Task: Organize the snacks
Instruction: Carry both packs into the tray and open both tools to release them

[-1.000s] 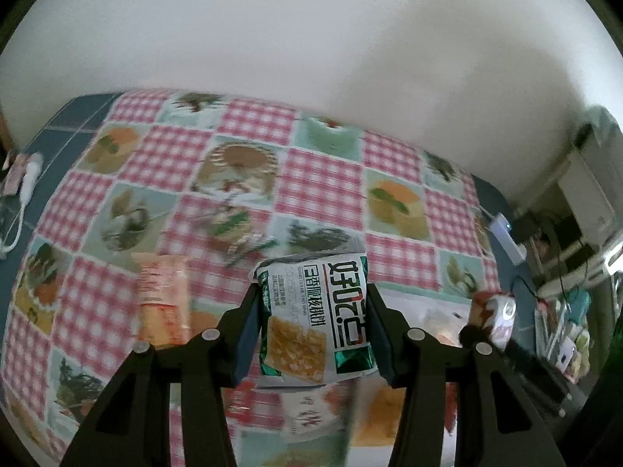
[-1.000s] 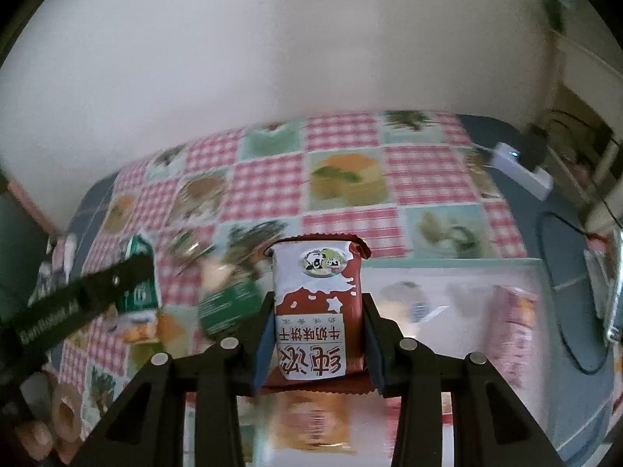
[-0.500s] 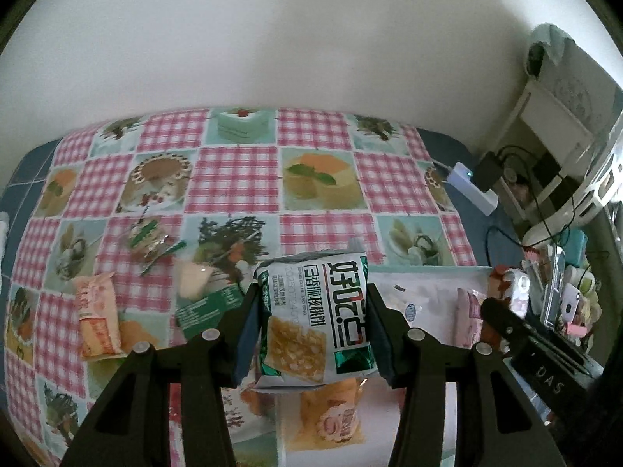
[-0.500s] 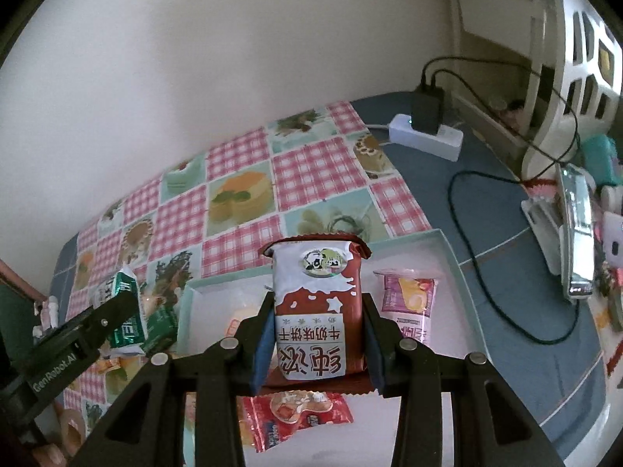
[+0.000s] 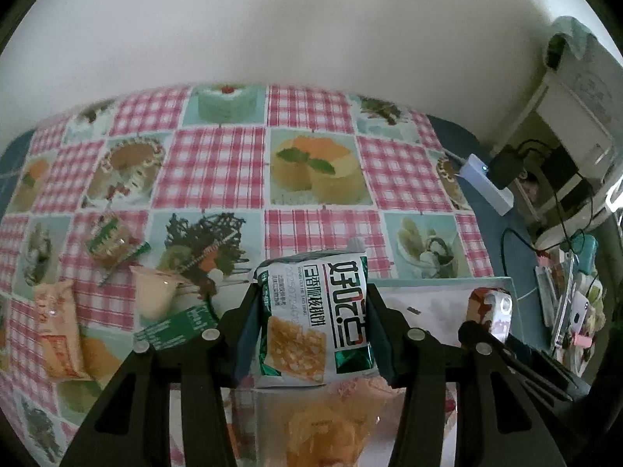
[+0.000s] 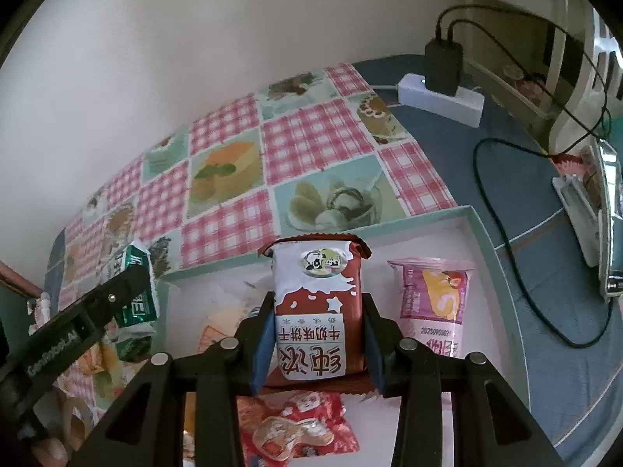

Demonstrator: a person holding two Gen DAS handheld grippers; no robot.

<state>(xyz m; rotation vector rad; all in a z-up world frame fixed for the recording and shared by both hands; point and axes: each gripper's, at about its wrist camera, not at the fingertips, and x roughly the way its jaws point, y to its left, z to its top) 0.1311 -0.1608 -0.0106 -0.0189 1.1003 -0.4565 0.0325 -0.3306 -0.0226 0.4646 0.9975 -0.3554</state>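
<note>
I had both jaws pinching packets, green cracker packet (image 5: 317,319) and brown milk-biscuit packet (image 6: 317,311), needing flat release into the tray (image 6: 483,229).

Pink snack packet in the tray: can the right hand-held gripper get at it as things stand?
Probably not yet. The pink snack packet lies uncovered in the tray, just right of the right hand-held gripper, but its jaws are shut on the brown biscuit packet, which must go down first.
</note>
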